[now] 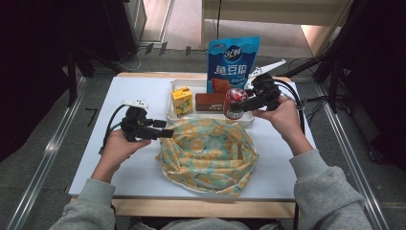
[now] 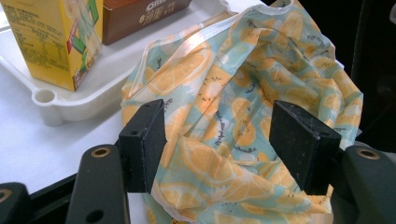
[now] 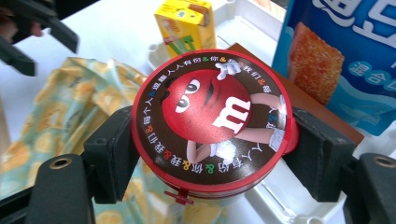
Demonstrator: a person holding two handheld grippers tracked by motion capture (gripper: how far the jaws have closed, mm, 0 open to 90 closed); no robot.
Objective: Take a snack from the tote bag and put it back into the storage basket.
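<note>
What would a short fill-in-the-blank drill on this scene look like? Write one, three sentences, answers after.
1. The right gripper is clamped on a round tub with a ____ lid.
2. The left gripper has its jaws open around the rim of a cloth bag printed with ____ slices.
3. In the white tray the yellow ____ stands upright.

Missing words: red; orange; carton
</note>
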